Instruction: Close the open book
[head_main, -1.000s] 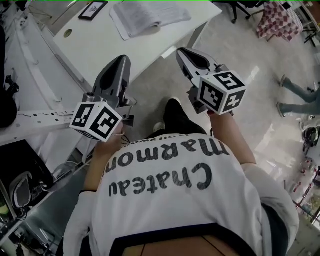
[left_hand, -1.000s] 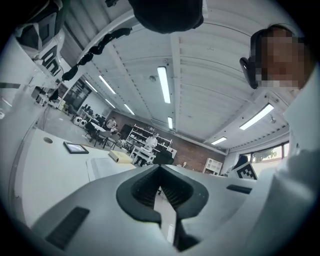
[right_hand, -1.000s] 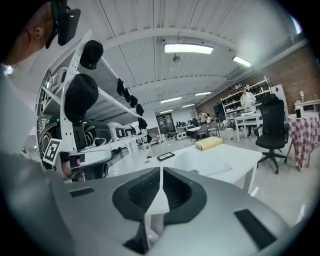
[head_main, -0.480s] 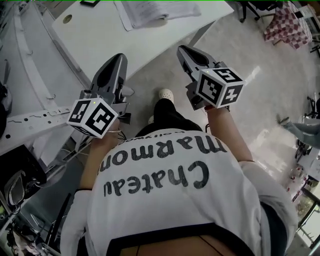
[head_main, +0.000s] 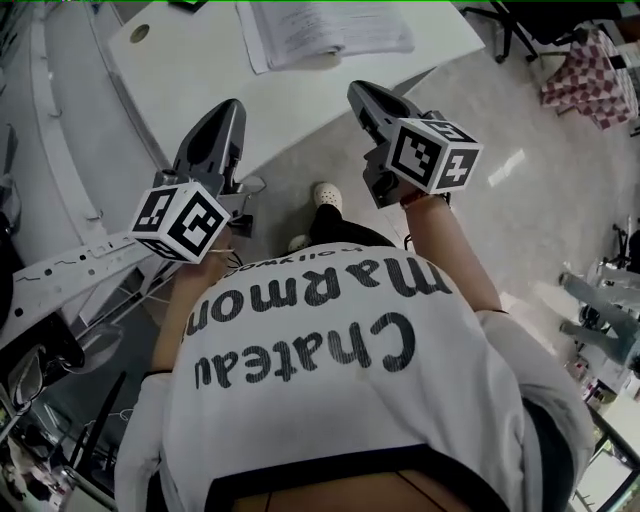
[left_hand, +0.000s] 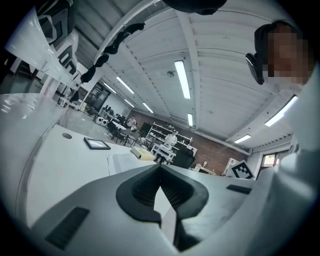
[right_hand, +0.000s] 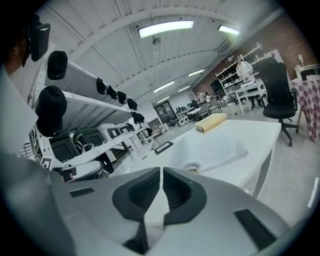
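The open book (head_main: 325, 28) lies flat, pages up, on the white table (head_main: 200, 80) at the top of the head view. Both grippers are held in front of the table's near edge, short of the book. My left gripper (head_main: 228, 108) points at the table, its jaws shut with nothing between them. My right gripper (head_main: 358, 92) is also shut and empty, pointing toward the book's near right corner. The book (left_hand: 122, 161) shows beyond the closed tips of the left gripper (left_hand: 160, 167). It lies as a pale mound (right_hand: 210, 147) ahead of the right gripper (right_hand: 161, 170).
A black-framed tablet (left_hand: 96, 143) and a round cable hole (head_main: 139, 32) are on the table left of the book. A tan box (right_hand: 211, 122) lies at the table's far end. A white rack (head_main: 60, 265) stands on the left, an office chair (right_hand: 277, 85) on the right.
Both grippers have moved forward and lower toward the table's near edge, and the table and book sit closer in the head view. The jaws stay shut.
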